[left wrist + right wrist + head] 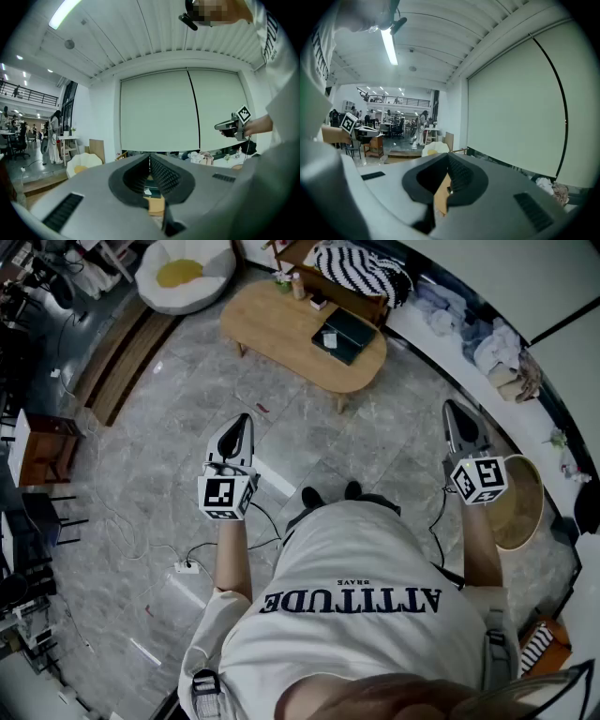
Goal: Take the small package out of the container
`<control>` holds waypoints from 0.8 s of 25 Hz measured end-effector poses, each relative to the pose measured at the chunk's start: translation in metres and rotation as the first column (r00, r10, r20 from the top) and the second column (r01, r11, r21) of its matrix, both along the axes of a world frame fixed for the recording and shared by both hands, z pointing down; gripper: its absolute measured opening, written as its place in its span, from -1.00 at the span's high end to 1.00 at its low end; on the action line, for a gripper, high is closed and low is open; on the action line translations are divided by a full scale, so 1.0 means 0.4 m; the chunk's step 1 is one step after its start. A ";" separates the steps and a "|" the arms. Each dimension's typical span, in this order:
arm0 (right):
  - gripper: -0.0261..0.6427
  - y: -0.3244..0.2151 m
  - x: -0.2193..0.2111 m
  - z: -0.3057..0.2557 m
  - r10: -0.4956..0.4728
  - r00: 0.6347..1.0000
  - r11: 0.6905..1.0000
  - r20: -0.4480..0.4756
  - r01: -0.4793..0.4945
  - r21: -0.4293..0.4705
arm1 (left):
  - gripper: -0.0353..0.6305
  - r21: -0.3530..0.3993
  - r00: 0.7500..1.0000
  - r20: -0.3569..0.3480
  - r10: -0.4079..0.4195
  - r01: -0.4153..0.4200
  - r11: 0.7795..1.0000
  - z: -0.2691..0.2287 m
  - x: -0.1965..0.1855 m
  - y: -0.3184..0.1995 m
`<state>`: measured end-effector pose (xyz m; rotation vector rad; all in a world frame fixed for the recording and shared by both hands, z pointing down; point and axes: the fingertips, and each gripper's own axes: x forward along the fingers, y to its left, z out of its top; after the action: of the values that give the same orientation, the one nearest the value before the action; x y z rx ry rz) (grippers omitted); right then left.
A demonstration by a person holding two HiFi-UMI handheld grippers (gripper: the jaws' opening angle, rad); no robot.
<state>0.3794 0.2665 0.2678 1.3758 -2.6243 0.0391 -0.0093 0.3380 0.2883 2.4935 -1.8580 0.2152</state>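
A dark flat container point(345, 334) lies on the oval wooden table point(281, 329) ahead of me, with a small white package point(328, 339) in it. Both grippers hang in the air above the floor, well short of the table, pointing toward it. My left gripper point(244, 420) is shut and holds nothing. My right gripper point(453, 409) is likewise shut and empty. In the left gripper view the shut jaws frame the package point(147, 191) and table far ahead, and the right gripper point(220, 126) shows at the right. The right gripper view shows only table wood point(440, 197) past its jaws.
A white cushion with a yellow centre point(185, 273) lies at the back left, and a striped cloth point(361, 273) sits behind the table. A round woven basket point(520, 502) stands at my right. A power strip with cables point(187, 567) lies on the floor, and a small cabinet point(42, 448) stands at the left.
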 end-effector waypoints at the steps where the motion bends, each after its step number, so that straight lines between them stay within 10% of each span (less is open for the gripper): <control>1: 0.86 0.006 -0.001 -0.002 0.000 1.000 1.000 0.002 0.000 0.000 | 0.82 0.000 1.000 0.000 0.001 -0.001 1.000 0.000 -0.001 0.005; 20: 0.86 0.040 -0.038 -0.009 0.010 1.000 1.000 0.004 -0.010 -0.003 | 0.82 -0.004 1.000 -0.010 0.026 -0.026 1.000 0.009 -0.031 0.018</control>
<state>0.3643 0.2826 0.2644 1.3891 -2.6198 0.0468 -0.0217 0.3450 0.2921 2.5125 -1.8209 0.2062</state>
